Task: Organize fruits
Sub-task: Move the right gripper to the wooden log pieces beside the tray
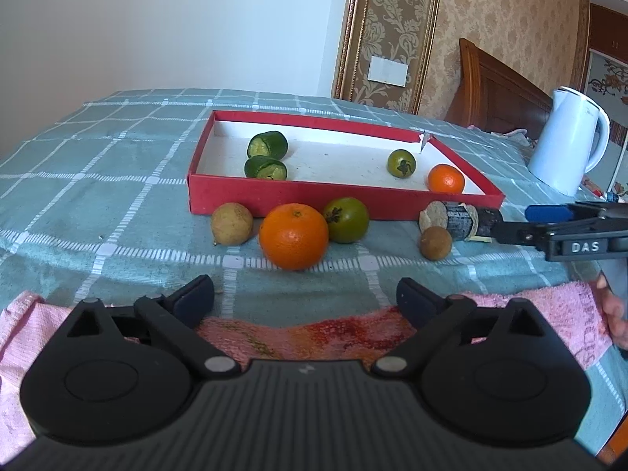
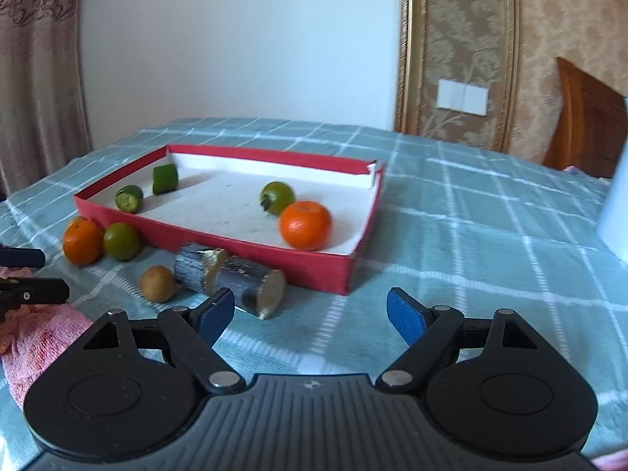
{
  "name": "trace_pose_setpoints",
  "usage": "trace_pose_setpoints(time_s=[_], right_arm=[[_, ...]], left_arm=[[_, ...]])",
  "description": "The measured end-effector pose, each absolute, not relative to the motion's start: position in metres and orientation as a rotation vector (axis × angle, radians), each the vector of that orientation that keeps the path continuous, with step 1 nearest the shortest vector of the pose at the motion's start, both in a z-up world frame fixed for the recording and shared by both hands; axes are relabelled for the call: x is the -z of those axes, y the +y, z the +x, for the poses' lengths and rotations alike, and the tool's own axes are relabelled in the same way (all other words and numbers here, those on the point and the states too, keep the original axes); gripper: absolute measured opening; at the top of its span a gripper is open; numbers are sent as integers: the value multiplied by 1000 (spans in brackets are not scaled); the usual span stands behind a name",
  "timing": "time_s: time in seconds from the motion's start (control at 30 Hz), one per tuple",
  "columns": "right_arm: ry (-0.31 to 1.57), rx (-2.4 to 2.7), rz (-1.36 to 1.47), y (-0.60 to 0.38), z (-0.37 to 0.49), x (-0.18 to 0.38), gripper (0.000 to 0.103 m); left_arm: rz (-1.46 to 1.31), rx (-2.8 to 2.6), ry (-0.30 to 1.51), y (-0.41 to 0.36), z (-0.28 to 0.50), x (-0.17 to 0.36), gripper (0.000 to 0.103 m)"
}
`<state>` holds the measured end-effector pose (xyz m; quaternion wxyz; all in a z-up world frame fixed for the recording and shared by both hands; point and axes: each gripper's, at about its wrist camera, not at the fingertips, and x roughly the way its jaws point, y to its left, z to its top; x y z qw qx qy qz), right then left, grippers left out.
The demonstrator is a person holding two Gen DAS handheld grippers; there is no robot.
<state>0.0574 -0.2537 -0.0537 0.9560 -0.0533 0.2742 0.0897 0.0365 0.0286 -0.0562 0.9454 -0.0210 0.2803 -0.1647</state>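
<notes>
Checked teal tablecloth [image 1: 117,165] holds a red tray [image 1: 345,196] with two cucumber pieces, a green fruit and small orange [image 2: 305,224] inside. Big orange [image 1: 293,235], green tomato-like fruit [image 1: 347,219], brown fruits and sugarcane piece [image 2: 231,278] sit just outside its near wall. Left gripper [image 1: 306,294] and right gripper [image 2: 310,310] hover spread wide, empty, bare cloth between fingers; right one is possibly touching the cane.

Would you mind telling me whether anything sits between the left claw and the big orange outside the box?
Nothing visible does. The open left claw faces the big orange across bare tablecloth; the tan fruit and green fruit flank the orange, off the direct line.
</notes>
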Motion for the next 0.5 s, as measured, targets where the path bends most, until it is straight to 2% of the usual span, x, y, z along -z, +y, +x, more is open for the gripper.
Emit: trace_pose_setpoints(time_s=[0.5], right_arm=[[618,-178,-249,-222,82,61,85]], left_arm=[[-68,360,573,31,38,56,103]])
